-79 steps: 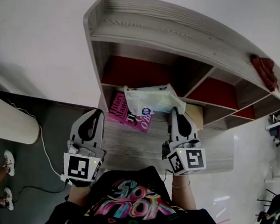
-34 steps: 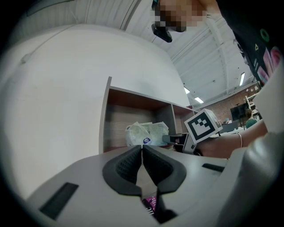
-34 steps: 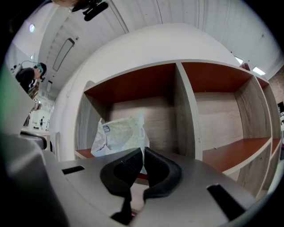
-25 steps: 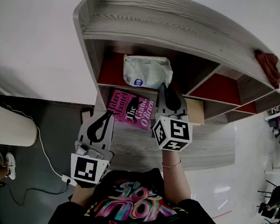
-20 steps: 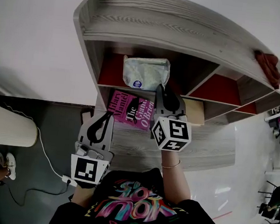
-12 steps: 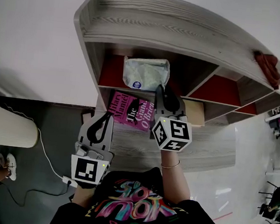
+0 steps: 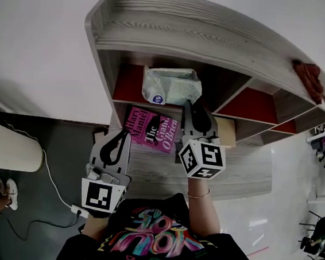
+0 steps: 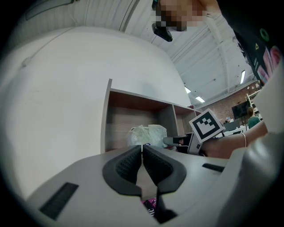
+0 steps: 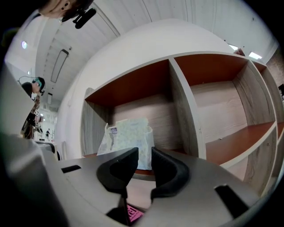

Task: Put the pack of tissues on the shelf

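Note:
The pack of tissues (image 7: 172,86), pale green plastic with a blue round label, stands in the left compartment of the grey wooden shelf (image 7: 178,39). In the right gripper view the pack (image 9: 126,142) rests on the red compartment floor just beyond my right gripper (image 9: 144,153), which is open with a narrow gap and nothing in it. In the head view my right gripper (image 7: 189,106) sits just below and right of the pack. My left gripper (image 7: 117,136) hangs lower left, shut and empty. The left gripper view shows the pack (image 8: 148,134) ahead of that shut gripper (image 8: 142,153).
A pink book (image 7: 151,128) lies on the wooden desk top (image 7: 245,164) below the shelf. A red cloth (image 7: 309,78) sits on the shelf's top right. Compartments to the right are divided by an upright panel (image 9: 186,111). A white cylinder (image 7: 4,150) and cable (image 7: 53,184) are at left.
My right gripper carried the pack up from above the book into the left compartment, let it go and drew back a little. The left gripper has stayed put.

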Demonstrator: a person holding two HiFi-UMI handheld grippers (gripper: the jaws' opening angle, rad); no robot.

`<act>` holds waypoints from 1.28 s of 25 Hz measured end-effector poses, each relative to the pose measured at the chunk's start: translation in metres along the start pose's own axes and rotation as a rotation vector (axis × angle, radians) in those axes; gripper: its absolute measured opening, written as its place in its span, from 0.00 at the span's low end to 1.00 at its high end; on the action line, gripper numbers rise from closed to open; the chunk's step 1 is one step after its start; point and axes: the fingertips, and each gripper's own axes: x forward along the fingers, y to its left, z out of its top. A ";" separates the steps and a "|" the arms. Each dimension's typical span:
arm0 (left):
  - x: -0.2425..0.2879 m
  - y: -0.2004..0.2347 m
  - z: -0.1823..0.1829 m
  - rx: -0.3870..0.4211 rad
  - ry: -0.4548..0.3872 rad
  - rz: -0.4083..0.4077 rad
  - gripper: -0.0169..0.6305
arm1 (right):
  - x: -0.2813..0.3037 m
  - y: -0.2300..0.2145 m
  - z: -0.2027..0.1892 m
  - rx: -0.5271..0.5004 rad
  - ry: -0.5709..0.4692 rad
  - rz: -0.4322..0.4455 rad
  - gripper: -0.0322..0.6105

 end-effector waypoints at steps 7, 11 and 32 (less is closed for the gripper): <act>0.000 -0.001 -0.001 0.025 0.009 -0.010 0.08 | -0.009 -0.002 -0.001 -0.003 0.009 0.012 0.19; 0.002 -0.001 0.002 0.006 -0.001 -0.003 0.08 | -0.015 0.000 0.001 -0.015 0.006 0.023 0.19; -0.001 -0.001 -0.013 0.035 0.048 -0.031 0.08 | -0.080 0.030 0.005 -0.173 0.091 0.232 0.19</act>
